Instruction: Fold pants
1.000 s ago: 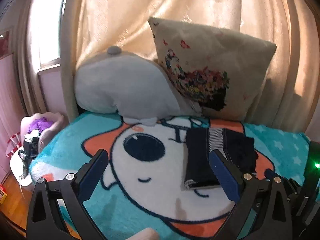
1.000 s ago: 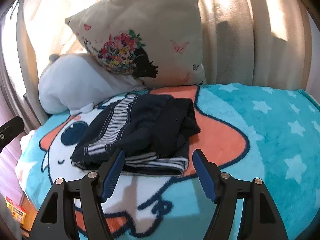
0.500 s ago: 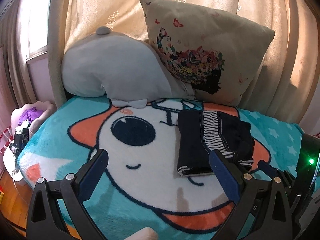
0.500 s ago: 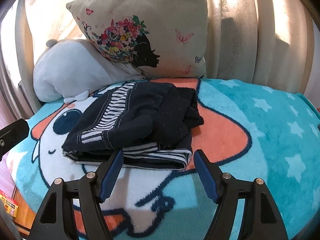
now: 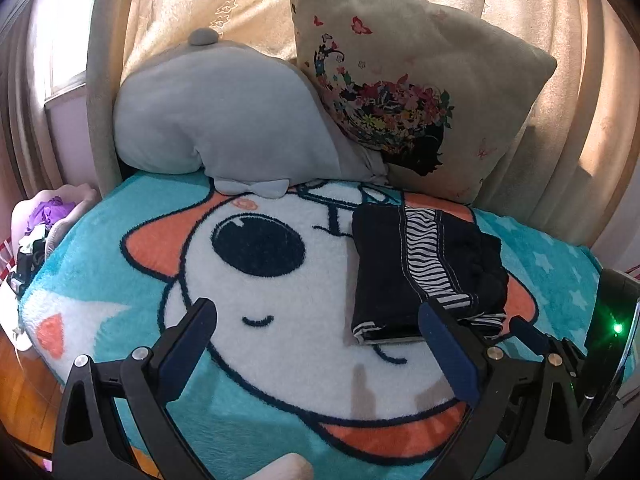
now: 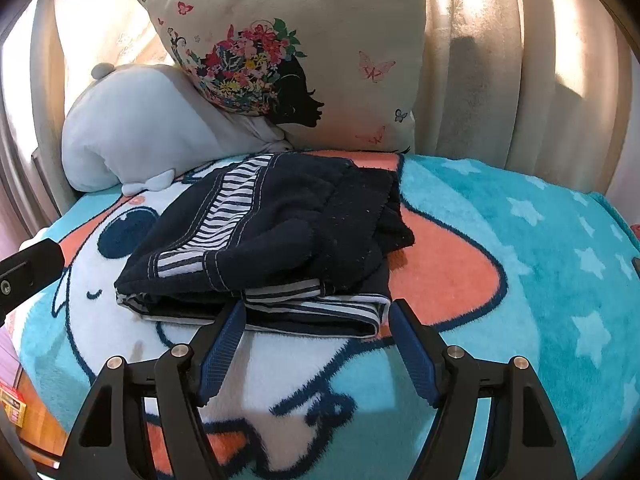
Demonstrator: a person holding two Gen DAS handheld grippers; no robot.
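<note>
Bed with blanket: a teal fleece printed with a large cartoon face covers the whole bed and serves as the folding surface. Curtains hang behind the far edge.

Floral cushion and grey plush pillow: both are propped against the far edge of the bed, the cushion leaning on the pillow, which leaves the middle of the blanket free for work.

Pants: dark navy with a striped band, lying as a compact, layered bundle on the blanket, toward the far edge and just in front of the cushion. Several stacked folds show at the near side, so the folding appears finished or nearly so; the upper layer is somewhat rumpled.

Left tool: jaws wide apart, nothing between them, held over bare blanket on the near side of the bundle, to its left in this view.

Right tool: jaws wide and empty, poised just in front of the bundle's near folded edge. Whether the blue fingertips touch the cloth cannot be told; the pads do not press on it.
</note>
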